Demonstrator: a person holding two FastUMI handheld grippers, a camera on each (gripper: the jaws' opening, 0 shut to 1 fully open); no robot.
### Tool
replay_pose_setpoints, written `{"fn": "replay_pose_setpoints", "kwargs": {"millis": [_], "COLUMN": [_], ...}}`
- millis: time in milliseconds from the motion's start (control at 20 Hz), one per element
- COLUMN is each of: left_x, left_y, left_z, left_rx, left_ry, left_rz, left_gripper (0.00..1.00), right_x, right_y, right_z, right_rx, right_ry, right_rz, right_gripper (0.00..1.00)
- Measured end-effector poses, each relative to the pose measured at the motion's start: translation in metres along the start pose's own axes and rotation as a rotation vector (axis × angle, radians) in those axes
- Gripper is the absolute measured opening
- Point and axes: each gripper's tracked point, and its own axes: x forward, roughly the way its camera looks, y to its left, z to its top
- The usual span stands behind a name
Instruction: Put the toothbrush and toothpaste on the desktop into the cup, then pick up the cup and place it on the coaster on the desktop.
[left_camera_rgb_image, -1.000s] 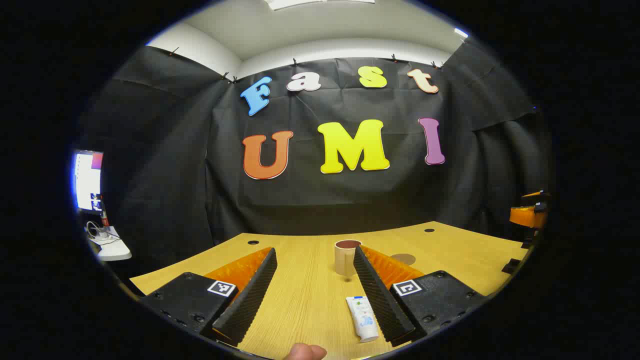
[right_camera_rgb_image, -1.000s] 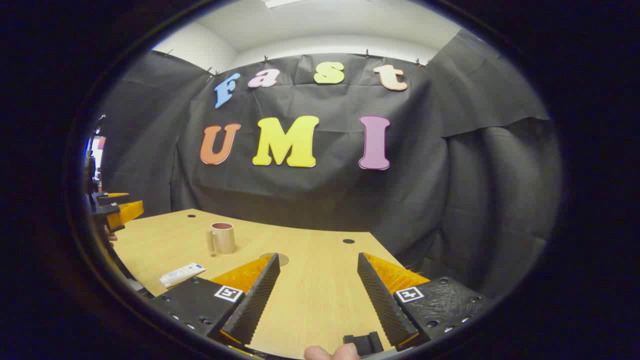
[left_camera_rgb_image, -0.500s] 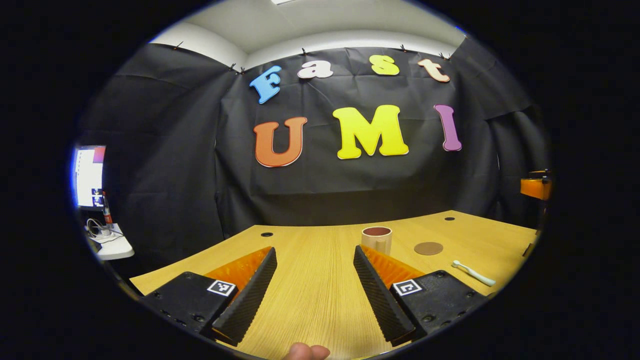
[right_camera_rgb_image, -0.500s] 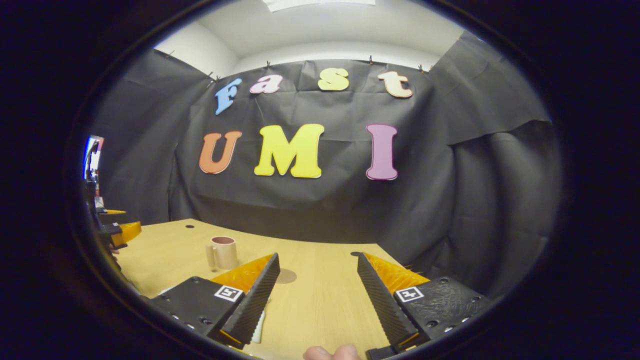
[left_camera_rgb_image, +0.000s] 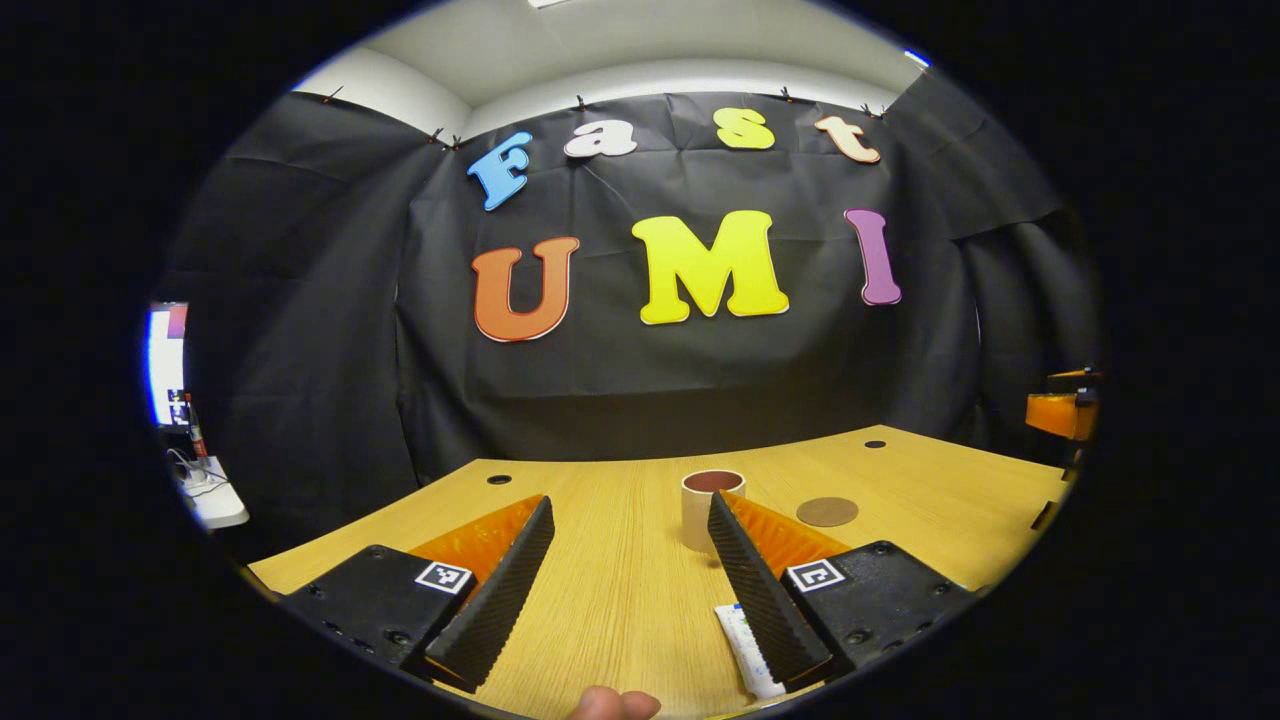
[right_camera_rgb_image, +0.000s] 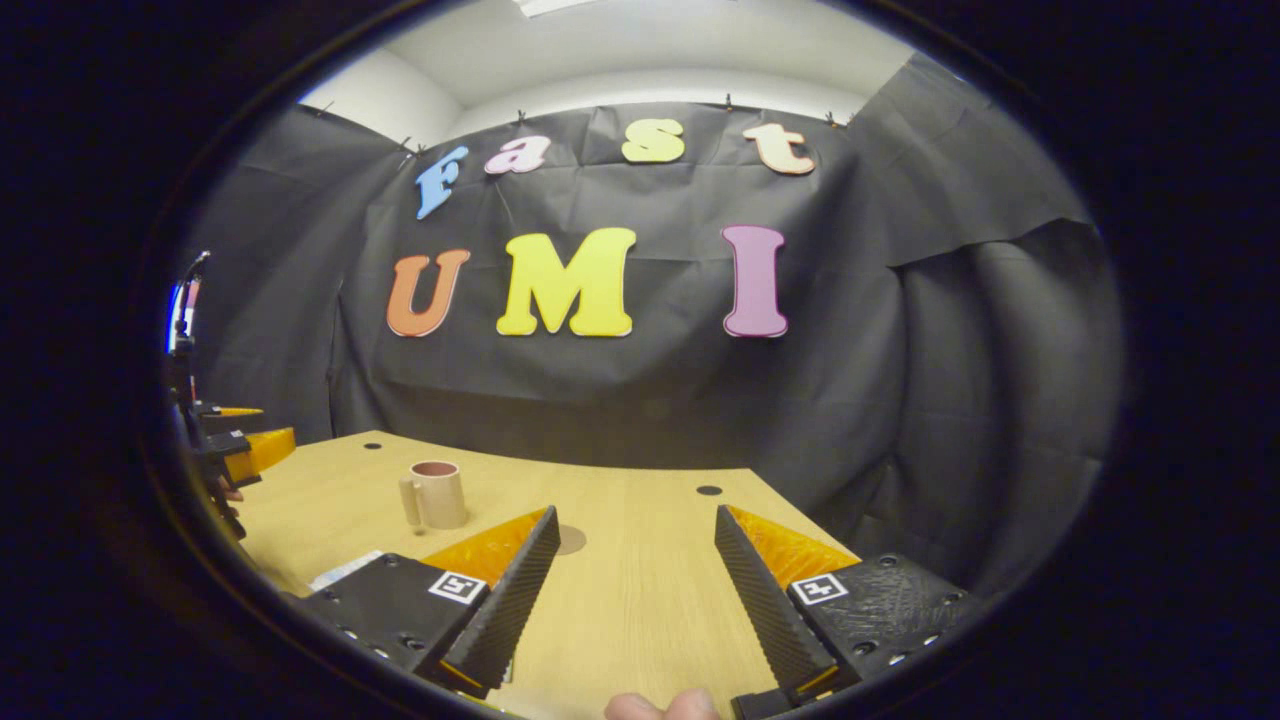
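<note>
Two of the task's things I can place with confidence: the cup (left_camera_rgb_image: 712, 508) stands upright on the tabletop (left_camera_rgb_image: 620, 590), and the coaster (left_camera_rgb_image: 827, 511) lies bare a little to its right, apart from it. So the cup is not on the coaster. The toothpaste (left_camera_rgb_image: 745, 648) lies flat on the wood, outside the cup, just under the right finger of my left hand-held gripper (left_camera_rgb_image: 632, 585), whose fingers stand well apart with nothing between them. I cannot make out the toothbrush from here, and the cup's inside is too small and dark for me to say what it holds.

My right hand-held gripper (right_camera_rgb_image: 632, 588) is likewise spread wide and holding nothing; past it I see the cup (right_camera_rgb_image: 436, 494) with its handle turned left, and a white corner of the toothpaste (right_camera_rgb_image: 345, 570) beside my left finger.

As I judge it, the tube at least has to go in, and the cup has to go onto the coaster.

Light wood-grain surface with small cable holes; black cloth walls, white ceiling, a lit screen (left_camera_rgb_image: 165, 365) at far left.
</note>
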Motion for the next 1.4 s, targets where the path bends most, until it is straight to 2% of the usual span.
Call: {"fn": "replay_pose_setpoints", "kwargs": {"millis": [250,450,750,900,1050,1250,1400], "left_x": [-0.005,-0.010,-0.022,-0.030,-0.036,-0.039,-0.034], "left_y": [-0.008,-0.018,-0.027,-0.043,-0.058,-0.073,-0.080], "left_z": [0.008,-0.002,-0.008,-0.014,-0.029,-0.062,-0.082], "left_rx": [0.019,-0.007,-0.024,-0.022,-0.027,-0.031,0.023], "left_ry": [0.001,0.040,0.087,0.124,0.180,0.320,0.421], "left_rz": [0.012,-0.006,-0.014,-0.042,-0.073,-0.100,-0.124], "left_gripper": [0.98,0.98,0.98,0.99,0.99,0.99,0.99], "right_x": [-0.006,-0.005,-0.015,-0.019,-0.023,-0.021,-0.019], "right_y": [0.009,0.023,0.021,0.020,0.021,0.025,0.028], "right_z": [-0.011,-0.038,-0.037,-0.040,-0.043,-0.055,-0.060], "right_rx": [-0.013,-0.005,0.013,0.010,0.012,0.015,0.028], "right_ry": [0.033,0.120,0.136,0.151,0.163,0.205,0.225], "right_rz": [0.031,0.053,0.046,0.033,0.037,0.050,0.071], "right_gripper": [0.95,0.95,0.95,0.96,0.95,0.95,0.96]}}
